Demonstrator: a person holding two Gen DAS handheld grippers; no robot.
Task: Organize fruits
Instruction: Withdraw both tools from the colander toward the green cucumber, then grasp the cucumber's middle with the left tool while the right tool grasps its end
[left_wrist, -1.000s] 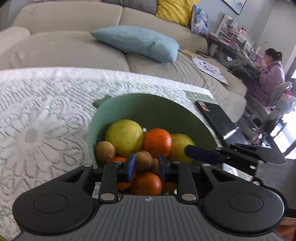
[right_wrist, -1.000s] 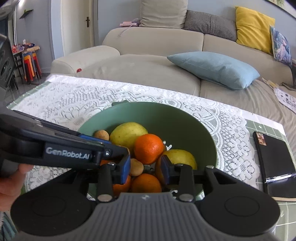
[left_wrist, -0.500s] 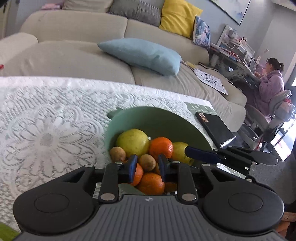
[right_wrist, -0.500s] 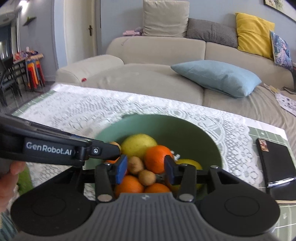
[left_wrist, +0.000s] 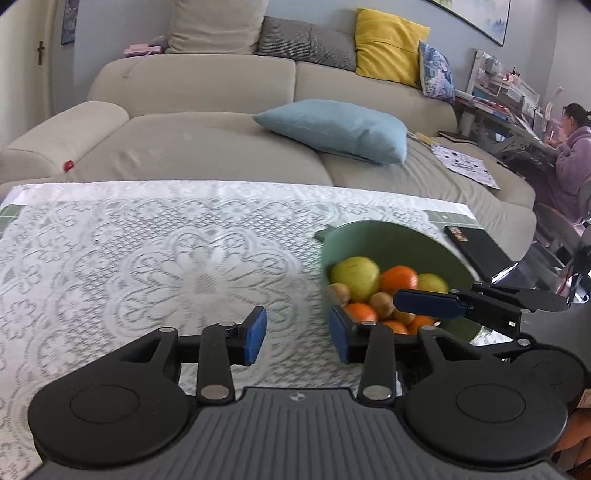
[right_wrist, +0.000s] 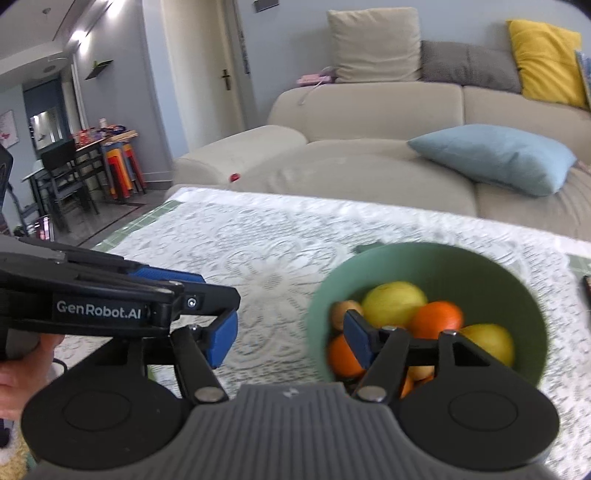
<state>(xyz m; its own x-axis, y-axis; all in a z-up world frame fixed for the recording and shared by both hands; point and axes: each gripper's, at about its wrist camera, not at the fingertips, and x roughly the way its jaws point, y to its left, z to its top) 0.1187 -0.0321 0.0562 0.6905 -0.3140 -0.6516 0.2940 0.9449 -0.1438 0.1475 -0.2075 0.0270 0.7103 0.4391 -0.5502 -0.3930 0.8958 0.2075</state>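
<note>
Fruit lay piled in the green bowl (right_wrist: 428, 258) on the lace cloth (left_wrist: 166, 258): two yellow-green fruits, several oranges (right_wrist: 437, 319) and a few small brown fruits (left_wrist: 382, 301), all within the rim as far as both views showed. No fruit was seen loose on the cloth. The left gripper (left_wrist: 297, 336) was spread wide and held nothing; its left pad stood over bare cloth and its right pad just before the bowl's near edge. The right gripper (right_wrist: 291, 338) was likewise spread wide and empty, its right finger crossing in front of the fruit, its left finger over the cloth. Each gripper appeared in the other's view, the two close together beside the bowl. Whether either pad touched fruit could not be told, as both views were blurred. A dark flat object (left_wrist: 480, 247) lay on the table just right of the bowl; a sofa (left_wrist: 221, 122) with a blue pillow (left_wrist: 340, 129) stood behind. Judged from this layout, the gathering stage appeared complete or nearly so, with every visible fruit in the bowl. What remained, if anything, would be sorting within the bowl or clearing fruit outside the field of view; neither could be confirmed.
</note>
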